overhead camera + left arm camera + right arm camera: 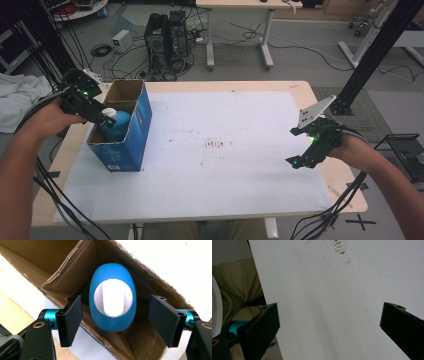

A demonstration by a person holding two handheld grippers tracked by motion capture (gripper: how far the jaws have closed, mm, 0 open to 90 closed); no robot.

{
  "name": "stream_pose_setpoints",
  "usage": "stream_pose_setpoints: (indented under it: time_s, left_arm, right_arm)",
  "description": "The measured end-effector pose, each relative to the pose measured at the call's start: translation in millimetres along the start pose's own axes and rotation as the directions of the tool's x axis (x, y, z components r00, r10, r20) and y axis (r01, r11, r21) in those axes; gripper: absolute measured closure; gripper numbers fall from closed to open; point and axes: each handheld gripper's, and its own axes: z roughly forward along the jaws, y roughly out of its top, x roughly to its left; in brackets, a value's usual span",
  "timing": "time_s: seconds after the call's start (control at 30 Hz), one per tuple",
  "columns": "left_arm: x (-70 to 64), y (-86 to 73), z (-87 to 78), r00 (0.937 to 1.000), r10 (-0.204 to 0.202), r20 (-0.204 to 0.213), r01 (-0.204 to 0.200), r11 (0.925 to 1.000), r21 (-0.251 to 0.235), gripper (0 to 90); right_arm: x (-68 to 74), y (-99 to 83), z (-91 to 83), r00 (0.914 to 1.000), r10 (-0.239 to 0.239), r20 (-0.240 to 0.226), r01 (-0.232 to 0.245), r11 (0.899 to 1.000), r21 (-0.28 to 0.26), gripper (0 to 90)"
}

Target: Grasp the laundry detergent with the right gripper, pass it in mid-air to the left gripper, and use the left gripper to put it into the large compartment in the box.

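A blue bottle (118, 124) with a white cap (113, 298) stands upright inside a blue cardboard box (129, 145) at the table's left. My left gripper (105, 118) hangs just over the bottle's top. In the left gripper view its jaws stand wide apart on either side of the bottle (112, 315) without touching it, so my left gripper (115, 319) is open. My right gripper (300, 161) hovers low over the white sheet (225, 150) near the table's right edge, open and empty. In the right gripper view nothing but the sheet (327, 302) lies between its jaws.
The box's flaps (122, 90) stand open at the top. A brown smudge (216, 144) marks the sheet's middle. Cables trail off the table's front left and front right. A computer tower (167, 37) and tangled cables sit on the floor behind the table.
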Motion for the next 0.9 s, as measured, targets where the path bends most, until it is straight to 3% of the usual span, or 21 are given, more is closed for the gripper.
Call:
stream_pose_setpoints:
  time_s: [0.07,0.1,0.13,0.27,0.3,0.4,0.5,0.57,0.7,0.9]
  left_arm:
    - [0.0,-0.1,-4.2,0.9999,0.016,0.005,-0.016,0.9998,0.012,28.4]
    - [-2.4,-0.6,-5.9,1.0,0.0,-0.002,0.0,1.0,0.002,28.3]
    - [-1.7,-0.5,-9.3,0.9997,0.024,-0.004,-0.024,0.9995,0.02,28.4]
    - [-7.1,-0.5,-19.4,0.9998,0.012,0.015,-0.012,0.9999,-0.003,28.4]
    - [-8.7,-0.4,-20.8,0.9998,-0.006,0.017,0.006,1.0,-0.005,28.3]
    - [-10.9,-0.2,-26.3,0.9998,-0.006,0.018,0.005,0.9999,0.01,28.3]
    - [-16.1,0.5,-32.8,0.9998,-0.009,0.018,0.009,0.9998,-0.015,28.3]
    - [-19.9,2.0,-36.3,0.9997,0.023,0.008,-0.023,0.9996,-0.015,28.3]
    - [-30.5,6.4,-40.3,0.9995,0.015,0.029,-0.014,0.9997,-0.021,28.3]
    - [-50.4,20.7,-41.1,0.9951,0.087,0.048,-0.085,0.9956,-0.037,28.3]
  right_arm:
    - [1.3,0.4,0.3,1.0,0.003,-0.002,-0.003,1.0,-0.001,1.7]
    - [1.0,0.7,0.2,1.0,-0.006,-0.004,0.006,1.0,-0.001,1.7]
    - [2.0,0.7,-0.3,1.0,-0.001,-0.005,0.001,1.0,0.001,1.7]
    - [2.5,-0.2,-2.1,1.0,-0.001,0.001,0.001,1.0,-0.004,1.7]
    - [2.4,-0.7,-2.4,1.0,-0.002,-0.001,0.002,1.0,-0.008,1.6]
    - [3.4,-0.5,-3.8,1.0,0.005,0.005,-0.005,1.0,-0.008,1.7]
    - [4.4,0.8,-5.7,1.0,-0.005,0.009,0.005,1.0,-0.012,1.7]
    - [5.2,1.4,-6.9,0.9999,-0.005,0.013,0.005,1.0,-0.012,1.6]
    - [6.5,1.9,-8.3,0.9998,-0.014,0.016,0.014,1.0,-0.014,1.7]
    - [7.7,1.5,-8.9,0.9998,-0.016,0.015,0.016,1.0,-0.016,1.7]
